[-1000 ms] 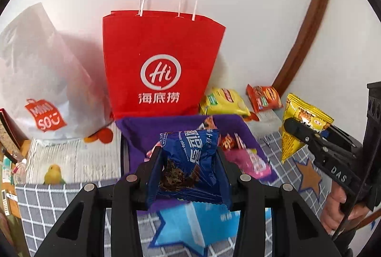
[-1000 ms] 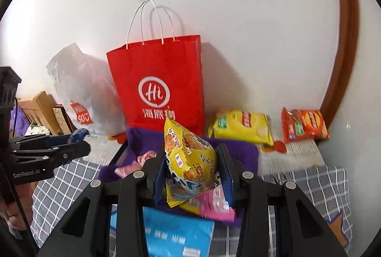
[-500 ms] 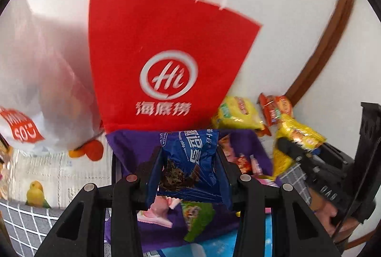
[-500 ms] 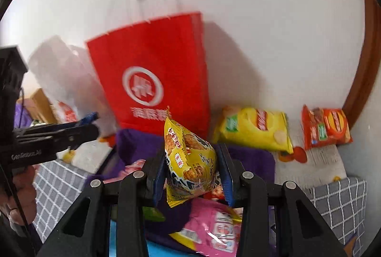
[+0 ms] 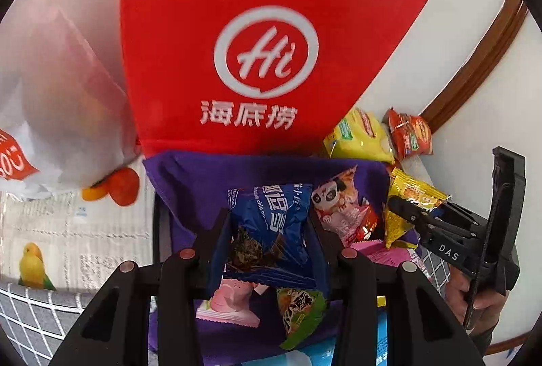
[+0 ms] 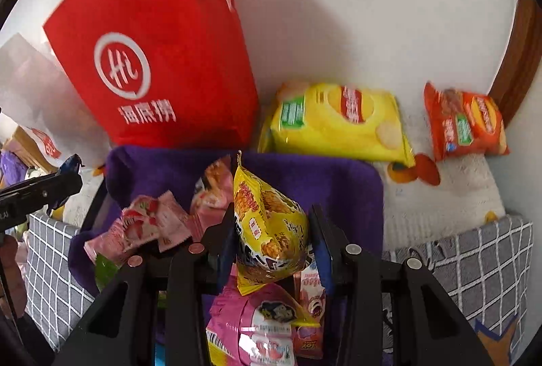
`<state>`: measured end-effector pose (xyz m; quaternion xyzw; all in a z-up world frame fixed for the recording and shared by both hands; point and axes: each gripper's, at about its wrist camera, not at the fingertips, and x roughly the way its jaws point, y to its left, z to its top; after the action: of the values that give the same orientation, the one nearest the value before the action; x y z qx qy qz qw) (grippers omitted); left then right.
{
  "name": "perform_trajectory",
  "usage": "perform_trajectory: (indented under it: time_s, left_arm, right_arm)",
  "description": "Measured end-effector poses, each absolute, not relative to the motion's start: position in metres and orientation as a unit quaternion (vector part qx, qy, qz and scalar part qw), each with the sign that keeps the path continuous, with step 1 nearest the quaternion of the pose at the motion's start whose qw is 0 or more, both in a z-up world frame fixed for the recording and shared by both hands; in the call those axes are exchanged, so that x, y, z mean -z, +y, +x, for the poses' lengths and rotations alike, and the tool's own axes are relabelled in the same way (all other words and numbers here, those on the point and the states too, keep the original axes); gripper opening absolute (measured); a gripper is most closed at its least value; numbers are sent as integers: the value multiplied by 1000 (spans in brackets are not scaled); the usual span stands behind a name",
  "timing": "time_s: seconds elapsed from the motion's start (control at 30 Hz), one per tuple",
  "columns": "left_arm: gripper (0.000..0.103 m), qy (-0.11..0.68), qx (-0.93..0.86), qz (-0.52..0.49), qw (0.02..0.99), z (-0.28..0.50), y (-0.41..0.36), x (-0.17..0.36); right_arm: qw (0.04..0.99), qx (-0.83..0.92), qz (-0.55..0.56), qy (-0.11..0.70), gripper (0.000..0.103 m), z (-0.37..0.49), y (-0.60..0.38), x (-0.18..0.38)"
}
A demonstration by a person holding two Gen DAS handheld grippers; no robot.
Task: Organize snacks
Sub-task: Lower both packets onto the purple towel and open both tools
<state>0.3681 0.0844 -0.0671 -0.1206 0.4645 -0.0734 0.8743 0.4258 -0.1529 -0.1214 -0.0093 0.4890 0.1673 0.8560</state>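
Observation:
My left gripper is shut on a blue snack packet and holds it over the purple cloth-lined tray. My right gripper is shut on a yellow triangular snack bag over the same tray; it also shows at the right of the left wrist view. Pink packets, a big pink bag and a green packet lie in the tray. A red paper bag stands just behind it.
A yellow chip bag and an orange chip bag lie against the white wall at the right. A white plastic bag stands left of the red bag. Grey checked cloth flanks the tray. A brown door frame runs at the right.
Both grippers have moved forward and lower toward the tray and the red bag, each still holding its packet. The red bag now fills much more of both views.

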Motion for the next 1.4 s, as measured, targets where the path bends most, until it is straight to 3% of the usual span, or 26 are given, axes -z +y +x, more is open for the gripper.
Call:
perform_trajectory:
  time_s: [0.33,1.4]
  left_arm:
    - [40,489,67,-110,863,375,76,84]
    - [42,543,96,-77,831,381,33,113]
  right_arm:
    - [845,-186,-41,499,46,416,-137,120]
    - [867,-181,-63,461,46,400,-135,84]
